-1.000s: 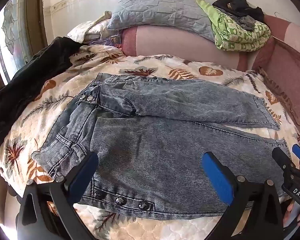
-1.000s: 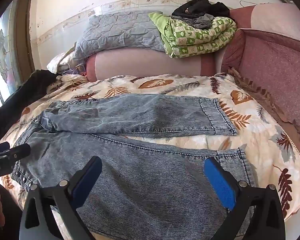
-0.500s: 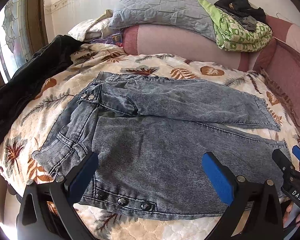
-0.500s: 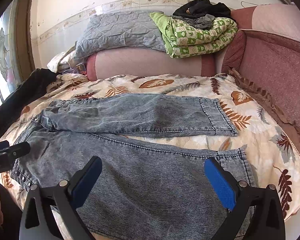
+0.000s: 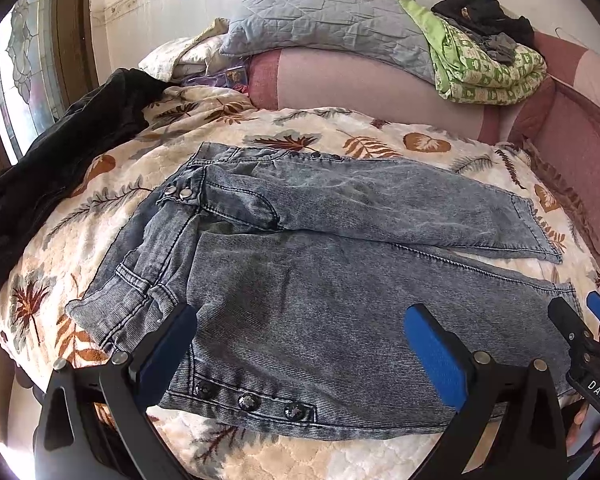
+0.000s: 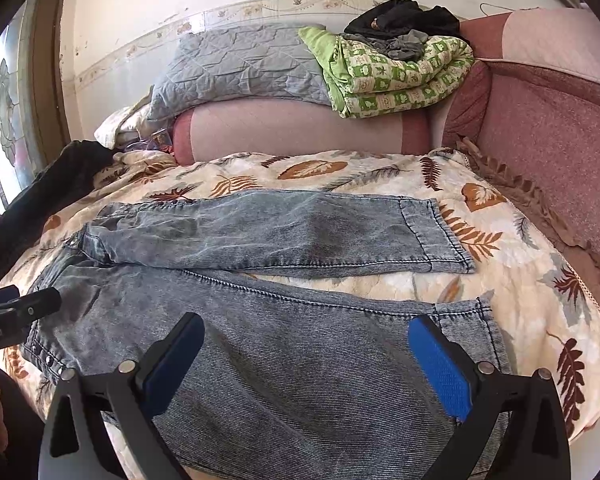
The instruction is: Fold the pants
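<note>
My left gripper (image 5: pixel 300 344) hangs spread wide and empty over the near leg of the pants (image 5: pixel 340 280), close to the waistband; my right gripper (image 6: pixel 306 354) hangs just as wide and empty over the same leg, nearer its hem. The pants lie flat on the bed (image 6: pixel 540 300), waistband to my left and both hems to my right, the far leg angled away so a wedge of leaf-print cover shows between the legs.

The risk, as I judge it, is a shallow bite: denim this thick could slip free of one gripper mid-lift, or I could pinch the bed cover along with the outer seam and drag it up. Lifting the two ends unevenly would skew the fold, leaving the near leg off the far one.

Beyond the pants, there is open cover past the hems and between the far leg and the pink bolster (image 6: pixel 300 128). A dark garment (image 5: pixel 52 168) lies beyond the waistband, apart from it. The near leg's outer seam runs close to the bed's front edge, so little room remains there.
</note>
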Tool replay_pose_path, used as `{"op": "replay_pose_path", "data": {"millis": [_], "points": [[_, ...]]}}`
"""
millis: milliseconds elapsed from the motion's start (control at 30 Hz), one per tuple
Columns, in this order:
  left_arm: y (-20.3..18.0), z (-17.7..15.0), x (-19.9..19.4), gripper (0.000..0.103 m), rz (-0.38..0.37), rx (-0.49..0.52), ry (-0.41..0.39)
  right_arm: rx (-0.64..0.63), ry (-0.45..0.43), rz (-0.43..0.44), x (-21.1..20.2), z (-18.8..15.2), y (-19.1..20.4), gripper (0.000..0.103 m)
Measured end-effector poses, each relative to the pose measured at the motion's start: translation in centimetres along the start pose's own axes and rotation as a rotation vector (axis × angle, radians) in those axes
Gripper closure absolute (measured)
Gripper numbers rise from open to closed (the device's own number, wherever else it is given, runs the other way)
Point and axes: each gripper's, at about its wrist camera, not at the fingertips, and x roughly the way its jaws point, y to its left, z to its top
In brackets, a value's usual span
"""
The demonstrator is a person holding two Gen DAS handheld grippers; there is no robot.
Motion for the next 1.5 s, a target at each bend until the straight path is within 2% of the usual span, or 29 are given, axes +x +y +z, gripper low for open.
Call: {"op": "replay_pose_path", "data": {"millis": [200,833,900,967,1033,1100,1233,1300,1400,1500], "points": [[0.2,0.0,-0.1,0.000,0.003,-0.002,-0.020,0.003,-0.005,0.002,-0.1,0.0,-0.1,0.000],[0.9,-0.2,0.7,0.000,0.042,0.024,0.007,-0.017,-0.005,-0.002,-0.1,-0.2,0.2,0.000],[1.1,0.0,0.9,0.000,0.024,0.036,0.019,-0.012,0.000,0.002,-0.2,-0.1,0.1,0.000],[2.0,0.8,1.3,0.000,-0.039,0.018,0.043,0.015,0.031,0.047,-0.1,0.2,-0.5,0.000],[3.6,2.1,2.2,0.000,-0.080,-0.027,0.075,0.073,0.084,0.122,0.4,0.8,-1.8,0.000],[5.7,4.1,3.7,0.000,-0.082,-0.071,0.110,0.132,0.138,0.179,1.3,1.8,-3.8,0.000],[9.5,8.1,7.1,0.000,-0.051,-0.127,0.143,0.213,0.180,0.138,4.1,5.6,-9.9,0.000],[11.1,9.6,9.3,0.000,-0.029,-0.137,0.168,0.259,0.255,0.096,7.0,7.1,-13.4,0.000],[13.1,10.8,12.9,0.000,-0.040,-0.158,0.230,0.416,0.383,0.144,11.4,7.5,-18.9,0.000],[15.0,11.1,16.1,0.000,-0.045,-0.195,0.283,0.542,0.460,0.134,14.6,7.2,-22.5,0.000]]}}
